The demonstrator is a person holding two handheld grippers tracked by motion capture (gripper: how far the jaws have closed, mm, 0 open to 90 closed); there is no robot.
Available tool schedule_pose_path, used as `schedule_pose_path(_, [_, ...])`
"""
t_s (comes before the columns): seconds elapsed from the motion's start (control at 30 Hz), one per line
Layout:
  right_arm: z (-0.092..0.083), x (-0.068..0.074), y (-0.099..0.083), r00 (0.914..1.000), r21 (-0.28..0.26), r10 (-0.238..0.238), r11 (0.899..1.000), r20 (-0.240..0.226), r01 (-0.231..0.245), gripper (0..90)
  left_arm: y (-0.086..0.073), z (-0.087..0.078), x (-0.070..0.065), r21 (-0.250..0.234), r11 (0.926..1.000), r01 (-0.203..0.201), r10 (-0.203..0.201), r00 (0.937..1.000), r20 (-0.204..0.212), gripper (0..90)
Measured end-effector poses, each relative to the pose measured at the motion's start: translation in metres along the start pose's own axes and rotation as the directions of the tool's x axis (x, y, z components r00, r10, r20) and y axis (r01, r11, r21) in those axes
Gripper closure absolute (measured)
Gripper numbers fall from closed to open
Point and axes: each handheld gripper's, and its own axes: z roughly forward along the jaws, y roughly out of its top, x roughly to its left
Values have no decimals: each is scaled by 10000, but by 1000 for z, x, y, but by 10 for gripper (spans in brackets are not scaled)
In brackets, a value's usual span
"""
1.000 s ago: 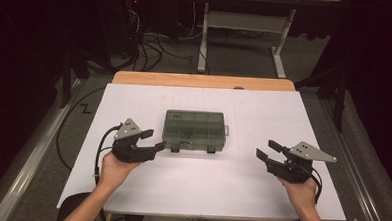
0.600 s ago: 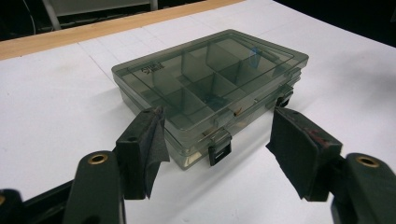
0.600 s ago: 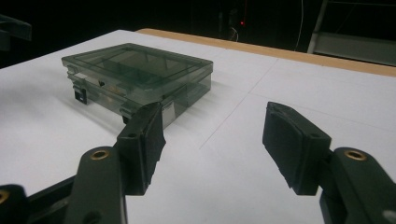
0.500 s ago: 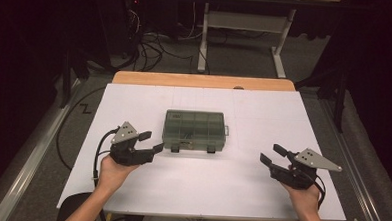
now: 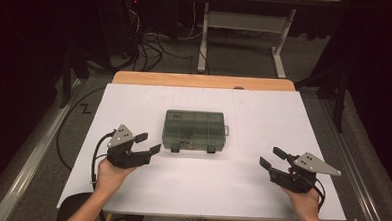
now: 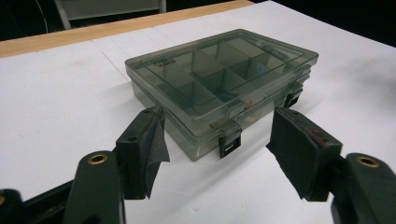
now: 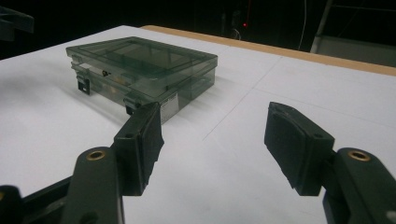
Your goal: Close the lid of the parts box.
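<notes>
The smoky compartment box (image 5: 195,131) is sitting shut near the middle of the white counter (image 5: 134,103), both front latches (image 6: 229,142) looking fastened, so the work on it is hardly getting started. The left hand-held gripper (image 5: 148,143) is hovering just beside the box's front left corner, jaws gaping and holding nothing. The right hand-held gripper (image 5: 272,158) is waiting well apart from the box, its jaws having just been opening, nothing between them
</notes>
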Motion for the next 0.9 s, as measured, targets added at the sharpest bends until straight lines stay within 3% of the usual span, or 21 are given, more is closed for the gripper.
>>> schedule_pose_path(0.3, [-7, -2, -7, 10000, -95, 35, 9999, 33, -34, 374, -6, 1, -2, 62, 9999, -95, 95, 9999, -51, 352])
schedule_pose_path(0.9, [-9, -5, -16, 10000, -316, -6, 9995, 70, 9, 353, -18, 0, -1, -50, 9999, 107, -108, 9996, -268, 350])
